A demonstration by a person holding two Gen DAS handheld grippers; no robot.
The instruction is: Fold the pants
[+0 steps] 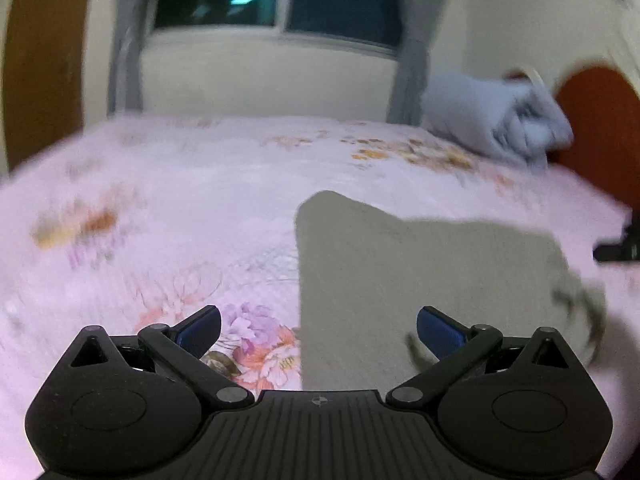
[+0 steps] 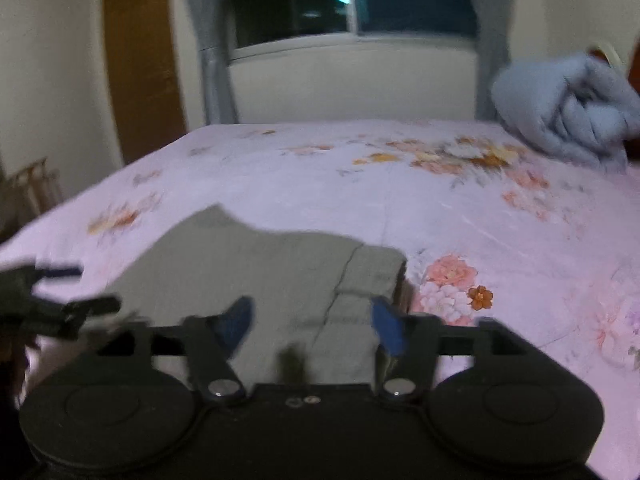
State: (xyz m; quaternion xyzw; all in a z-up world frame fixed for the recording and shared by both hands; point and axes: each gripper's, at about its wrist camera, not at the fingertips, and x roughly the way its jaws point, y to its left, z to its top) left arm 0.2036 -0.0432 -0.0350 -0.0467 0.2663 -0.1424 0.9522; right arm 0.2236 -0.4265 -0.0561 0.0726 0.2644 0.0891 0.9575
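Note:
Grey-green pants (image 1: 420,280) lie folded flat on the pink floral bedsheet (image 1: 180,200); they also show in the right wrist view (image 2: 272,276). My left gripper (image 1: 319,330) is open and empty, just above the pants' left edge. My right gripper (image 2: 312,326) is open and empty, above the near edge of the pants by the waistband end (image 2: 372,276). The left gripper shows blurred at the left of the right wrist view (image 2: 52,300). The right gripper's tip shows at the right edge of the left wrist view (image 1: 618,250).
A rolled grey-blue blanket (image 2: 568,108) lies at the bed's far right corner. A window with grey curtains (image 2: 348,4) is behind the bed. A brown door (image 2: 140,60) stands at the left. A red-brown headboard (image 1: 600,120) is at the right.

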